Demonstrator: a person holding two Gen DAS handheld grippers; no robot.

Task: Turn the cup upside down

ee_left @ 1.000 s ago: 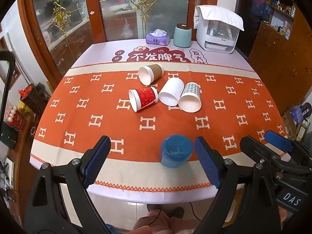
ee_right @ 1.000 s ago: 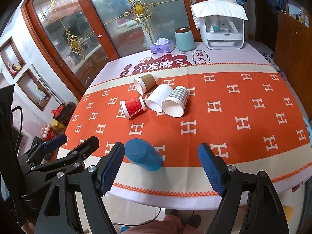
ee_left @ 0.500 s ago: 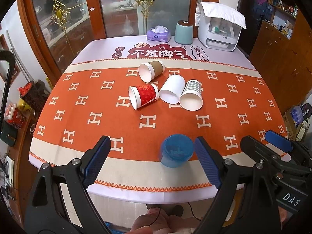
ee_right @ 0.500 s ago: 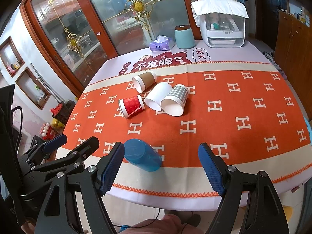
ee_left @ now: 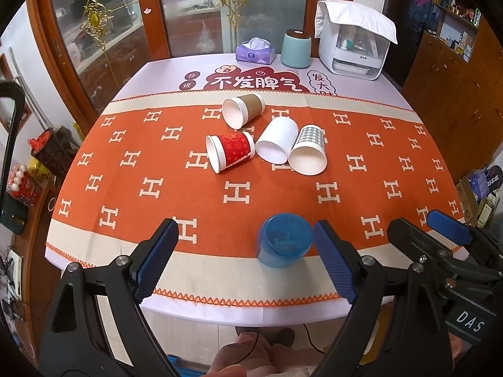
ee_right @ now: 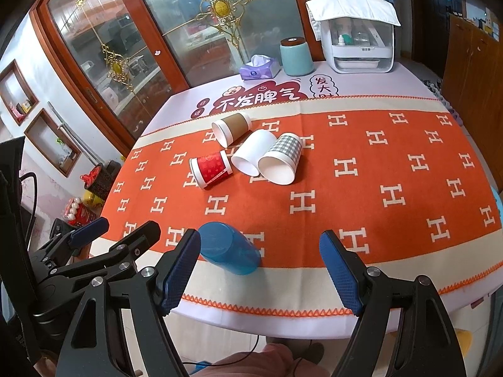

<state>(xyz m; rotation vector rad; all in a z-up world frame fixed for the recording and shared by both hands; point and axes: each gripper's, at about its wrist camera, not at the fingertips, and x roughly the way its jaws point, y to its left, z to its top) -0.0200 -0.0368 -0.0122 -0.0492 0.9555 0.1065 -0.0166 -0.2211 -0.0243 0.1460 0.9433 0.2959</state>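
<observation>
A blue plastic cup (ee_left: 284,240) lies on its side near the table's front edge, also in the right wrist view (ee_right: 228,248). My left gripper (ee_left: 248,262) is open and empty, with the blue cup close to its right finger. My right gripper (ee_right: 261,270) is open and empty, with the blue cup by its left finger. Several paper cups lie on their sides mid-table: a red one (ee_left: 231,152), a brown one (ee_left: 243,110), a white one (ee_left: 278,138) and a checked one (ee_left: 308,149).
An orange patterned tablecloth (ee_left: 151,188) covers the table. At the back stand a tissue box (ee_left: 255,51), a teal canister (ee_left: 295,48) and a white appliance (ee_left: 353,39). Glass doors stand behind the table, wooden cabinets to the right.
Both grippers have risen and drawn back slightly, so the table sits a little lower in both views. The cups have not moved. Both grippers stay open.
</observation>
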